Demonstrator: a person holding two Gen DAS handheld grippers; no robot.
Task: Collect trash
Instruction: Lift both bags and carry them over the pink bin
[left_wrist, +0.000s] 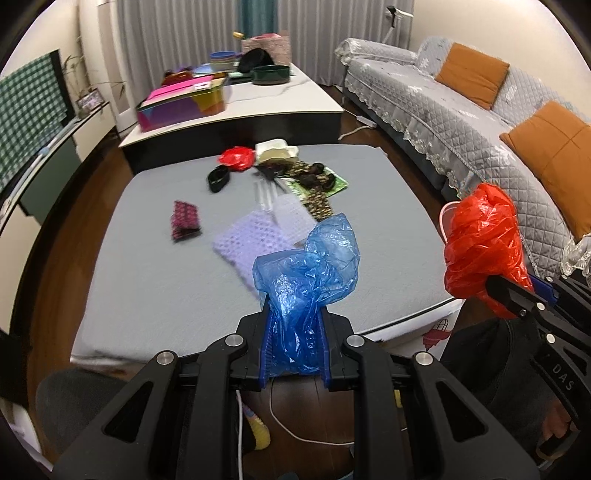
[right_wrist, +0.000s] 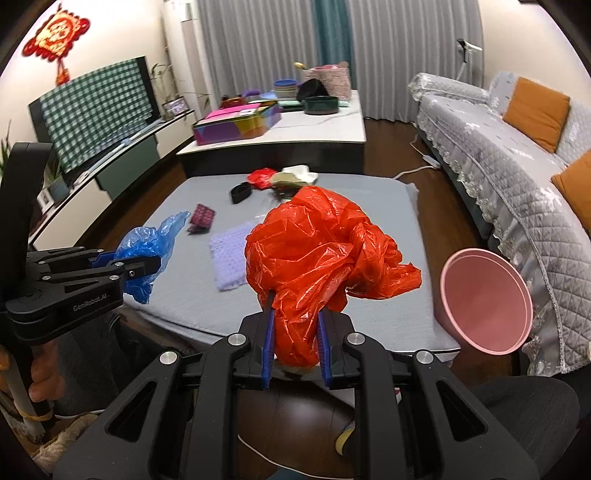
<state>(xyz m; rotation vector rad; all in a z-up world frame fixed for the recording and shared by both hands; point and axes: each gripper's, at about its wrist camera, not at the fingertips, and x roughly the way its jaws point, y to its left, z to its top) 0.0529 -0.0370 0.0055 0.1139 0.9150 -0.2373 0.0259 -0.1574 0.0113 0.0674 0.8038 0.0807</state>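
While the left gripper (left_wrist: 295, 325) clamps a crumpled blue plastic bag (left_wrist: 308, 273), the right gripper (right_wrist: 295, 328) clamps a crumpled red plastic bag (right_wrist: 317, 251). Both bags hang over the grey-covered table's (left_wrist: 155, 288) six o'clock edge, a round pink plastic bin (right_wrist: 487, 301) at three o'clock.

Behind the grey table (right_wrist: 388, 229), a low white-topped cabinet (right_wrist: 325, 125) bearing a colourful box (right_wrist: 236, 127) and dark green bowl (right_wrist: 320, 104). Right: quilted grey sofa (right_wrist: 509, 158), orange cushions (right_wrist: 536, 112). Left: checked cloth (right_wrist: 98, 110).

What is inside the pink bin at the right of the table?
The pink bin shows only bare pink walls and bottom inside; no trash is visible. Its lower outside, beyond the table edge, is hidden.
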